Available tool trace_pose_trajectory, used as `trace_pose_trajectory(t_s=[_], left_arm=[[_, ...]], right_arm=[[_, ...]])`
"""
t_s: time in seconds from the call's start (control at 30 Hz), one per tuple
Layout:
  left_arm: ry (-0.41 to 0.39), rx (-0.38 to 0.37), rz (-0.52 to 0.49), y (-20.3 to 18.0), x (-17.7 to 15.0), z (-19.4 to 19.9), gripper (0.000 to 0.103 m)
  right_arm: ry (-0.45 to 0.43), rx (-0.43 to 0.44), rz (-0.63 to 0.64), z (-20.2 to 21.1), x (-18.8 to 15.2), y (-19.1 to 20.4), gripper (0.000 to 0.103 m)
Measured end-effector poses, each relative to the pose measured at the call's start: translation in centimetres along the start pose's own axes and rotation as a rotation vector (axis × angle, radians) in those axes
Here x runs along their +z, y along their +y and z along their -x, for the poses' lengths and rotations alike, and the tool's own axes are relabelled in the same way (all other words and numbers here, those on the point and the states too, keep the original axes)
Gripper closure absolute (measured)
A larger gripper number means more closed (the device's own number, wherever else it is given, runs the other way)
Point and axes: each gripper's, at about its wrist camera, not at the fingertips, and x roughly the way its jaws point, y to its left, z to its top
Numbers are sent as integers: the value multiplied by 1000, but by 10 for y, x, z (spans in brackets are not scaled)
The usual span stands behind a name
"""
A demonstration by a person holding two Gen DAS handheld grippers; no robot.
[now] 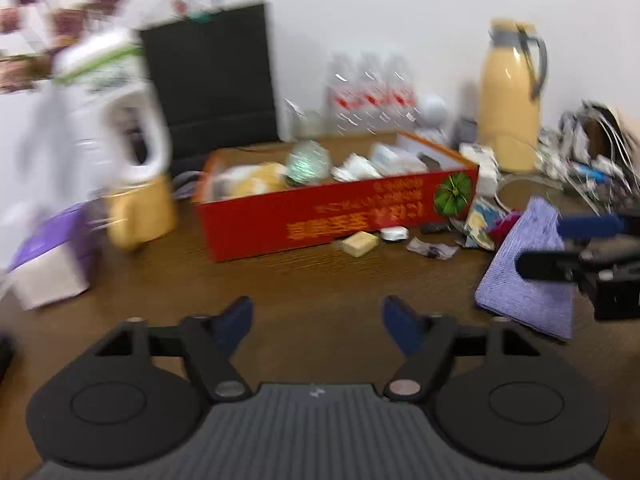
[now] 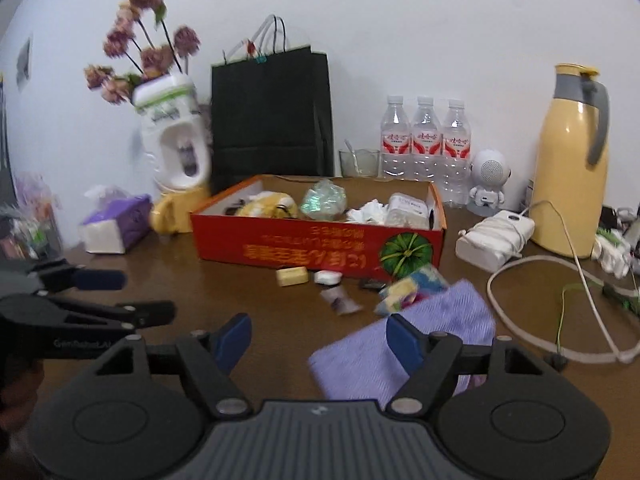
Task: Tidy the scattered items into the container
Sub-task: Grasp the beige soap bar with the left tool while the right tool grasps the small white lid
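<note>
A red cardboard box point(image 1: 340, 216) point(image 2: 312, 248) stands open on the brown table, holding several items. In front of it lie a pale yellow block point(image 1: 360, 243) point(image 2: 292, 276), a small white piece point(image 1: 394, 233) point(image 2: 327, 277), a crumpled wrapper point(image 1: 430, 249) point(image 2: 340, 300), a colourful packet point(image 1: 478, 224) point(image 2: 412, 286) and a purple cloth point(image 1: 524, 276) point(image 2: 400, 344). My left gripper point(image 1: 318, 312) point(image 2: 136, 296) is open over bare table, nothing between its fingers. My right gripper point(image 2: 318, 328) point(image 1: 552, 246) is open, its right finger over the cloth's near edge.
Along the wall stand a yellow thermos jug point(image 2: 568, 160), three water bottles point(image 2: 424, 140), a black paper bag point(image 2: 272, 120) and a white jug with dried flowers point(image 2: 172, 136). A purple tissue box point(image 2: 116, 228) sits left. A white charger point(image 2: 496, 236) and looped cable point(image 2: 560, 320) lie right.
</note>
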Motion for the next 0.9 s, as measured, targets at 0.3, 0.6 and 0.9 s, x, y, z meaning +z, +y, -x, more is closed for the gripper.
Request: trace_pose_trajectory(t_s=[0.3,0.6,0.9], left_arm=[[99,-163,-75,-3,36,-115,50],[109,-254,-38,2,44,-140,52],[135,-195,14,2,45,-133,77]], right_arm=[[39,11,-28,-71,37,-30,42],[96,57,-46,-101,35,-29,42],[119,63,-68,-122,45,-27,43]])
